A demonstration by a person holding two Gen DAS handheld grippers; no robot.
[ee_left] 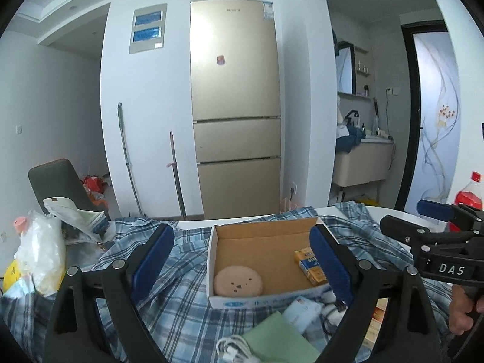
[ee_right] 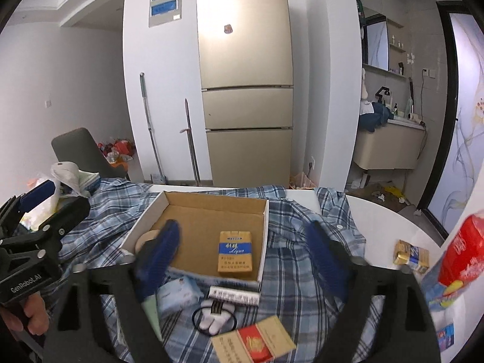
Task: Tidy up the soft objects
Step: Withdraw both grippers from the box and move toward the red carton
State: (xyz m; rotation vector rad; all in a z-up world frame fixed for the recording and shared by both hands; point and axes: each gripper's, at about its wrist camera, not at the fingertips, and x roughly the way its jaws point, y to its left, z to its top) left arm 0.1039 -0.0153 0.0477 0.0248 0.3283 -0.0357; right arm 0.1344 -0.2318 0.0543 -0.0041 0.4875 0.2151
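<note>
Right wrist view: both the right gripper (ee_right: 242,257) and left gripper (ee_left: 242,260) hold fingers wide and empty. The round plush (ee_left: 238,281) already sits in the cardboard box (ee_right: 266,233) mid-worktop; white socks (ee_right: 213,317) and tissue pack (ee_right: 178,293) wait by its near edge.

— How many boxes are on the table?

— One open cardboard box (ee_right: 211,211), resting on one plaid shirt (ee_right: 296,211).

— And inside it?

— Two things: one round tan puff (ee_left: 238,281) near the left corner, and one yellow cigarette pack (ee_right: 235,251) to the right.

— More packs outside the box?

— One red-and-tan pack (ee_right: 254,341) near the front edge and one crumpled gold-and-blue pack (ee_right: 411,255) far to the right, so three packs altogether.

— Anything else near the box?

— One tissue packet (ee_right: 177,293), one green cloth (ee_left: 278,341), one white cable (ee_left: 234,351), one black hair tie (ee_right: 214,317).

— Bottles?

— One, with a red label (ee_right: 459,260), at the right.

— Grippers?

— Two, each with two blue pads.
</note>
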